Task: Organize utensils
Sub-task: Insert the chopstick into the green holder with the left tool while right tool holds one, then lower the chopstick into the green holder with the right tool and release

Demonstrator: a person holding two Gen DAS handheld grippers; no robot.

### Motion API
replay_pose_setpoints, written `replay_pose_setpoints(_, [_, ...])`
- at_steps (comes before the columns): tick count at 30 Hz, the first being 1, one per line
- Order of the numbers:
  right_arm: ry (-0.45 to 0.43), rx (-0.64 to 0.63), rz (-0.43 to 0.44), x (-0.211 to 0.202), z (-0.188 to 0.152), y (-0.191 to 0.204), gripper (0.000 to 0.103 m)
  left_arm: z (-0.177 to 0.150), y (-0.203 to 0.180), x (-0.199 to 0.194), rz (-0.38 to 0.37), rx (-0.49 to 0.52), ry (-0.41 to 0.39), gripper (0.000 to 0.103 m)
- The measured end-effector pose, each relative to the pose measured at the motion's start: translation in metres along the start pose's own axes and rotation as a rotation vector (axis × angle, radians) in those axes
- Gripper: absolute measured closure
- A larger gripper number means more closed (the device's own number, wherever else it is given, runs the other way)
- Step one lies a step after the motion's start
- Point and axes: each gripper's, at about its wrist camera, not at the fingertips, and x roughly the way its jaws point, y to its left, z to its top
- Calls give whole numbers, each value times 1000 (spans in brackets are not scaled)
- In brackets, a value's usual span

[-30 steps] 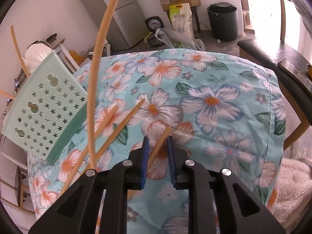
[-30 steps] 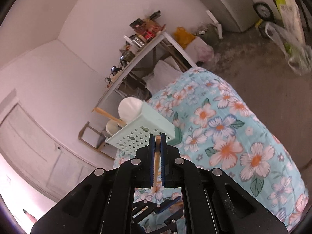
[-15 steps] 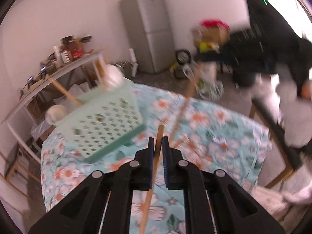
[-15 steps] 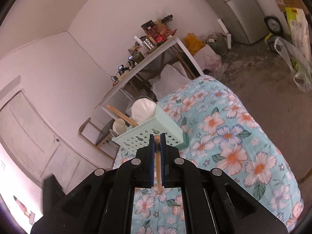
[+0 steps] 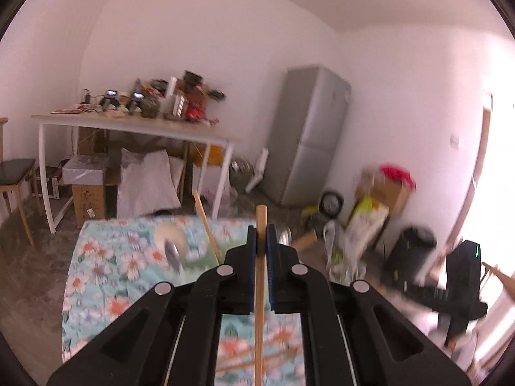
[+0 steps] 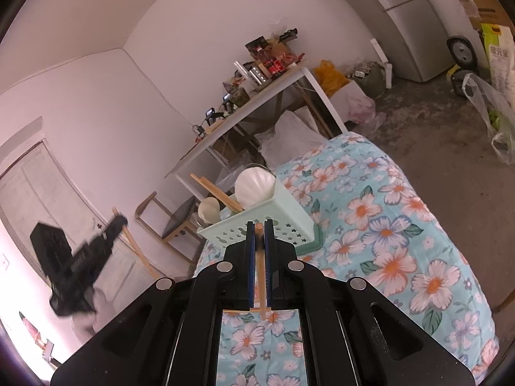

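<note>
Just ahead of the right gripper [image 6: 259,234]: mint basket [image 6: 283,217], its mouth crowded by white spoons [image 6: 254,186] and chopsticks [image 6: 219,191]. Right of it, bare floral cloth [image 6: 402,241]. Blurred left gripper [image 6: 87,257] well apart, leftward.

Two black plastic tools, left tool [image 5: 261,236] and right tool [image 6: 259,233] (blue-padded fingers, silver round screws).

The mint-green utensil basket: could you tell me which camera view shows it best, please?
The right wrist view: the basket stands sharp on the floral cloth, with white spoons and chopsticks poking out. The left wrist view shows only a blurred part behind the left gripper.
</note>
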Motion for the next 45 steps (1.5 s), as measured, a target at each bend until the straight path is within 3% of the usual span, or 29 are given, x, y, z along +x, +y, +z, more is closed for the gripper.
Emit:
replay_pose_setpoints(8, [-5, -8, 3, -2, 3, 0, 100, 56, 26, 19, 21, -126, -149, 98])
replay_pose_setpoints(15, [-1, -4, 6, -1, 7, -3, 100, 92, 25, 41, 83, -115, -271, 98])
replay_pose_setpoints(19, [8, 3, 8, 2, 9, -6, 100, 99, 26, 61, 114, -99, -302, 98])
replay_pose_setpoints(25, [16, 7, 8, 5, 10, -8, 100, 75, 26, 101, 161, -40, -256, 98])
replay_pose_setpoints(30, [22, 10, 6, 7, 9, -10, 100, 45, 34, 125, 166, -40, -153, 97])
replay_pose_setpoints(31, [22, 9, 5, 7, 9, -10, 100, 41, 35, 127, 167, -38, -142, 96])
replay_pose_setpoints(33, [22, 9, 6, 7, 9, -10, 100, 34, 35, 124, 168, -32, -128, 82])
replay_pose_setpoints(35, [20, 10, 8, 7, 9, -10, 100, 28, 32, 115, 182, -26, -136, 51])
replay_pose_setpoints(40, [16, 12, 15, 6, 8, -9, 100, 21, 23, 94, 221, 33, -144, 34])
replay_pose_setpoints(45, [5, 15, 14, 3, 7, -7, 100, 1, 20, 62, 241, 49, -132, 29])
